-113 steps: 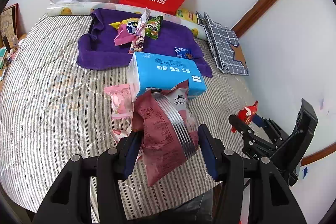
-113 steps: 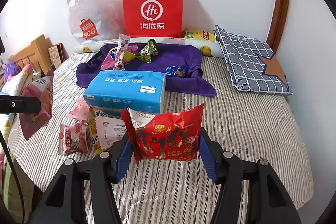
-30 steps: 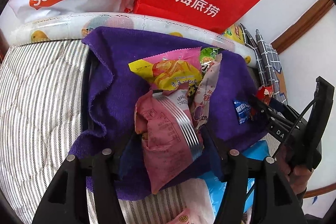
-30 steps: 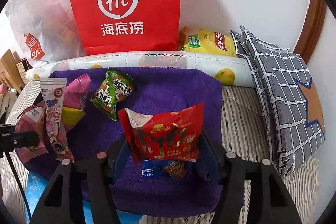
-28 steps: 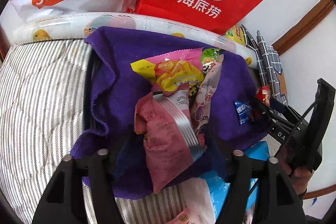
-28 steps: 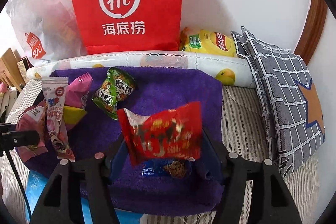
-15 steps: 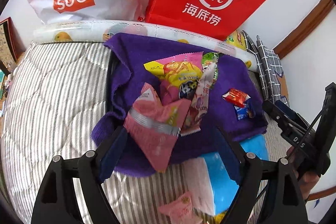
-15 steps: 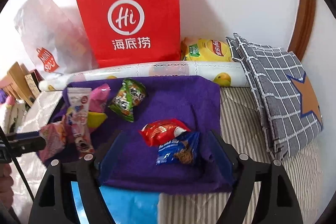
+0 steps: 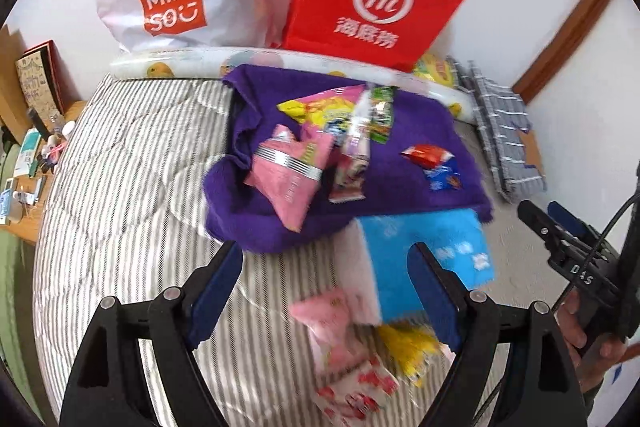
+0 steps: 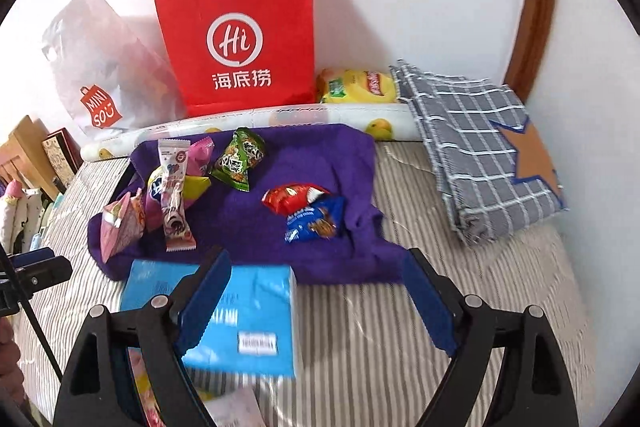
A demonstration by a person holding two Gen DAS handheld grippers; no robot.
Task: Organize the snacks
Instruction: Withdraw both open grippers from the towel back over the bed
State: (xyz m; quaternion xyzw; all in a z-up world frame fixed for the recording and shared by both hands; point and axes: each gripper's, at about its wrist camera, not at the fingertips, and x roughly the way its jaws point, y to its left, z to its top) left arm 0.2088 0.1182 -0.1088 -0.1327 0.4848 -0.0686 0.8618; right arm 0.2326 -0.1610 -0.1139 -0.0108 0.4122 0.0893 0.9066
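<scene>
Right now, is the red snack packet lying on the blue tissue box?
No, the red snack packet lies on the purple towel, beside a small blue packet, apart from the blue tissue box.

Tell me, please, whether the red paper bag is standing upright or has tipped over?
Upright. The red bag stands on its base against the wall behind the purple towel, with its handles pointing up and its logo reading level.

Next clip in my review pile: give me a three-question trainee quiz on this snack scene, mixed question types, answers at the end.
1. True or false: the red snack packet lies on the purple towel.
2. What lies against the red packet on the towel? A) blue packet B) green packet C) yellow chip bag
3. Fill in: the right gripper holds ____.

Key:
1. True.
2. A, the blue packet.
3. Nothing; its jaws are opening with nothing between them.
</scene>
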